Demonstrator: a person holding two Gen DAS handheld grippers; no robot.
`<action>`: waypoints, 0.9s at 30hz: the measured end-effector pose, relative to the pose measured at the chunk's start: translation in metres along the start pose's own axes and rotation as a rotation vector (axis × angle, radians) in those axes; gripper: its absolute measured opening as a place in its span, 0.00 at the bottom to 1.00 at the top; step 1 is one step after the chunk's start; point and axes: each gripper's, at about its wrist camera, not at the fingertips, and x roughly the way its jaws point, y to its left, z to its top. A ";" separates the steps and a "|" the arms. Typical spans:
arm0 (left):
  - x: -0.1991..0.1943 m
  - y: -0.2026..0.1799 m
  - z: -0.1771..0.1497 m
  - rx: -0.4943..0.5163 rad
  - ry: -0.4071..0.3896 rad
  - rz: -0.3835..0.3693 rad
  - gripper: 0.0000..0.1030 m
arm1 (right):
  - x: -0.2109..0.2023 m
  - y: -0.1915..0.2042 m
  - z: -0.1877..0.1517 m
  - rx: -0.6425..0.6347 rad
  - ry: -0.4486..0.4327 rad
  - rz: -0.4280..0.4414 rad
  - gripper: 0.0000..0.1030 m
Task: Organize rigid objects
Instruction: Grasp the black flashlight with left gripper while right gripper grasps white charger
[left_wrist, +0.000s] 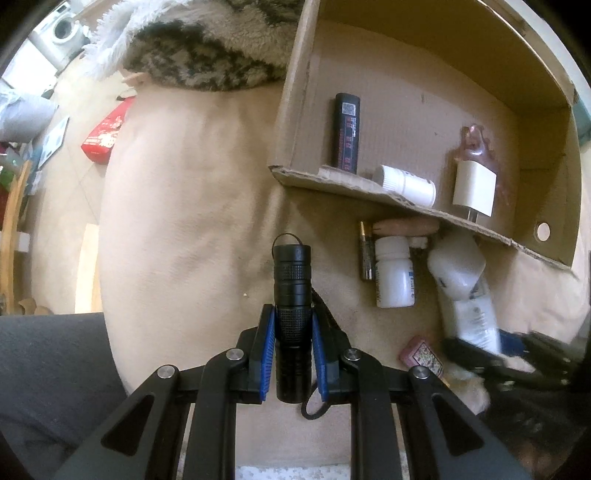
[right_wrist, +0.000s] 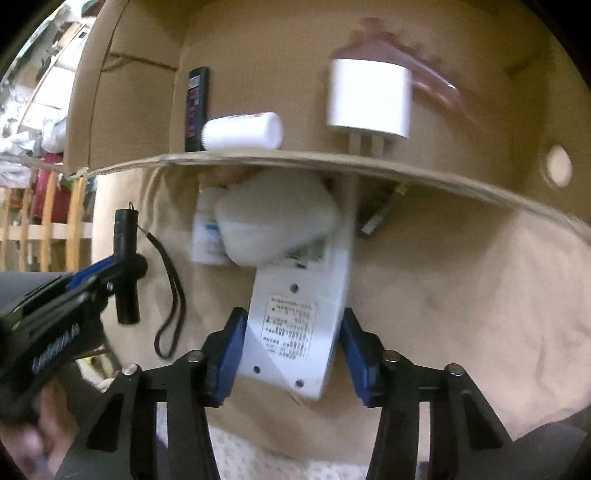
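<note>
Left gripper (left_wrist: 293, 343): clamped on the black torch (left_wrist: 292, 317), pads on its knurled middle; the torch is lifted off the cloth (left_wrist: 177, 206) and its lanyard (right_wrist: 171, 291) hangs free.
Right gripper (right_wrist: 291, 350): half open around the white device (right_wrist: 295, 321); a gap shows at the right pad, and whether the left pad touches I cannot tell. No firm grip yet, by my judgement.
Box (left_wrist: 517, 242): cardboard, far right, its cut near wall low; inside lie a black cell (left_wrist: 347, 133), a white bottle (left_wrist: 406, 184) and a white charger (left_wrist: 474, 188).
Loose items: a second white bottle (left_wrist: 393, 277) and a battery (left_wrist: 365, 251) lie on the cloth, just outside the box's near wall.
Step in hand: probably closing on the white device while the torch waits.
How to do it well: centre the jaws on the flat labelled body, squeeze until both pads bear, then lift straight.
Torch: carry it over the low wall, clear of the right gripper, and lay it in bare space beside the cell; mind the lanyard does not snag the edge.
</note>
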 end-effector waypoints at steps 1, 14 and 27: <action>0.002 0.002 0.002 0.000 0.000 0.002 0.17 | -0.004 -0.007 -0.004 -0.007 -0.003 -0.003 0.48; 0.009 0.004 0.002 -0.004 0.015 0.002 0.17 | 0.015 -0.018 0.004 -0.032 -0.019 -0.139 0.49; 0.010 0.003 0.002 0.003 0.017 -0.001 0.17 | 0.022 0.016 0.004 -0.126 -0.135 -0.267 0.47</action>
